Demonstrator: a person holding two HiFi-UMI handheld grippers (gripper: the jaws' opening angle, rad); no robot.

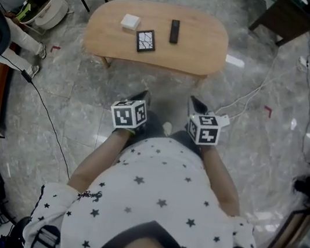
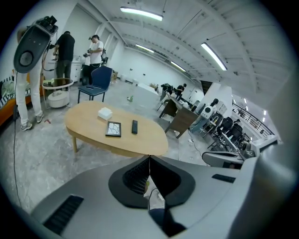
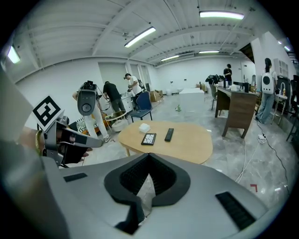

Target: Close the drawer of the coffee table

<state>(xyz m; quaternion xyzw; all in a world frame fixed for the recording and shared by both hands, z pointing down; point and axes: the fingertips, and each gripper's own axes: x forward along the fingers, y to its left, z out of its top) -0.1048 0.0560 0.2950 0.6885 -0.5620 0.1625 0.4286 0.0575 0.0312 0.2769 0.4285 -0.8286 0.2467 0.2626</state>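
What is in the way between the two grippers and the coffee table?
Nothing that shows. Only bare floor lies between the left gripper, the right gripper and the coffee table. A white cable runs across the floor off to the right, beside the straight path. The drawer itself is not visible here.

The right gripper point(image 3: 148, 155) holds its fingers pressed together with nothing between them. Beyond it, the wooden counter point(image 3: 191, 142) carries a white box point(image 3: 144, 127) near its far left edge. A dark framed panel point(image 3: 149, 139) and a black remote point(image 3: 169, 135) lie side by side mid-counter.
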